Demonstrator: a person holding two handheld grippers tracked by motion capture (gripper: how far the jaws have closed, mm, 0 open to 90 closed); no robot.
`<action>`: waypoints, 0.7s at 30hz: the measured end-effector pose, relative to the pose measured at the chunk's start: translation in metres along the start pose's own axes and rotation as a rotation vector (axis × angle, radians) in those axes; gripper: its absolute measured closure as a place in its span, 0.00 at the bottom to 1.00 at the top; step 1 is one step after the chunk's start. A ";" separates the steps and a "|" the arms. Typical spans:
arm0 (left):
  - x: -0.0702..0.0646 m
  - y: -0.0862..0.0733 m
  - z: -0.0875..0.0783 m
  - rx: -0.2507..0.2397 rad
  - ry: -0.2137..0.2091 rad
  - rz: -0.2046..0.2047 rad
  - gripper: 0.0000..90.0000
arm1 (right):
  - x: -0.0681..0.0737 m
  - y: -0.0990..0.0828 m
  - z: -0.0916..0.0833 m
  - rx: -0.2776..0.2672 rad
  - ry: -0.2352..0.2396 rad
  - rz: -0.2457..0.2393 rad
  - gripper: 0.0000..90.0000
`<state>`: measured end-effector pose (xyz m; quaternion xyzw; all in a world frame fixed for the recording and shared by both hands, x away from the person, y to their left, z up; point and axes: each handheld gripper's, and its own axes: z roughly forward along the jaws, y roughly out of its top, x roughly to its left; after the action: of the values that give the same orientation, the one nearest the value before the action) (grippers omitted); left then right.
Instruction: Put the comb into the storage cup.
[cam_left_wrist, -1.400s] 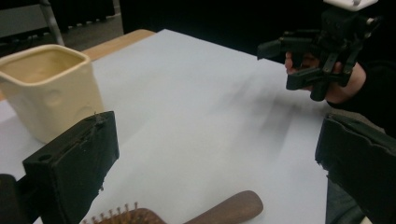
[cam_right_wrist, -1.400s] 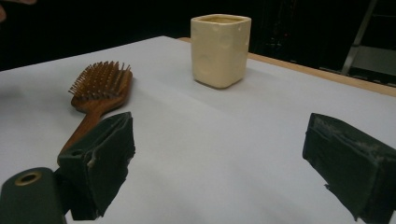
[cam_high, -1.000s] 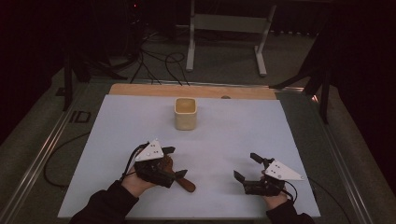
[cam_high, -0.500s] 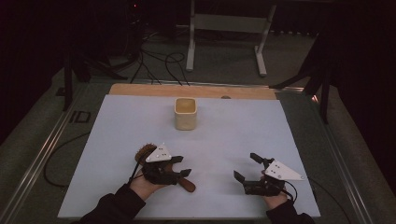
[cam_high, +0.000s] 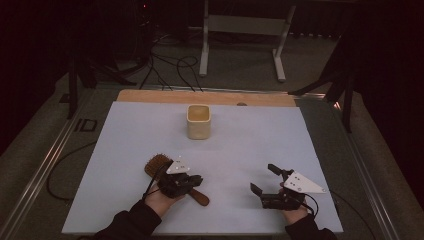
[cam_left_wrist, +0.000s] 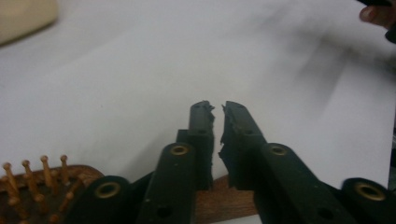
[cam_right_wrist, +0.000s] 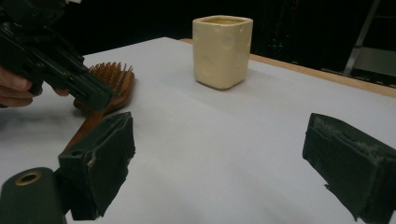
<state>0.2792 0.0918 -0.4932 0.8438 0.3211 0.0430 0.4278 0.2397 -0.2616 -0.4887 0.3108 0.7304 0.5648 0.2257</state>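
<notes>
Two tools worked over the white surface (cam_high: 125, 150): the left tool (cam_high: 192, 181) had just been closing and sat clenched on the handle of the wooden hairbrush (cam_high: 159, 164), while the right tool (cam_high: 264, 180) hung released, its jaws wide apart with nothing between them. The hairbrush lay flat near the front left of the surface, bristles up, its head pointing far-left and its handle running near-right under the left tool. In the left gripper view the brown handle (cam_left_wrist: 219, 198) crossed beneath the jaws close to their roots, the tips almost meeting beyond it, so the grip looked low and off the pads' centre. A lift from there could let the heavy head swing down and twist the handle loose, because the hold sat far from the brush's balance. The cream square cup (cam_high: 198, 121) stood upright farther back, near the middle, well apart from both tools; a swinging brush head might tip it if carried that way carelessly.
</notes>
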 end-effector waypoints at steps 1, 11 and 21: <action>0.000 -0.001 0.001 0.010 0.002 -0.005 0.97 | 0.000 0.000 0.000 0.000 0.000 0.000 0.10; -0.002 -0.006 0.014 0.092 -0.001 0.004 1.00 | 0.000 0.000 0.000 0.005 0.000 0.001 0.10; -0.004 -0.008 0.022 0.153 -0.008 0.010 1.00 | 0.000 0.000 0.000 0.005 0.001 -0.002 0.10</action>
<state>0.2797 0.0783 -0.5123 0.8758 0.3176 0.0168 0.3630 0.2394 -0.2616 -0.4889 0.3103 0.7323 0.5628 0.2252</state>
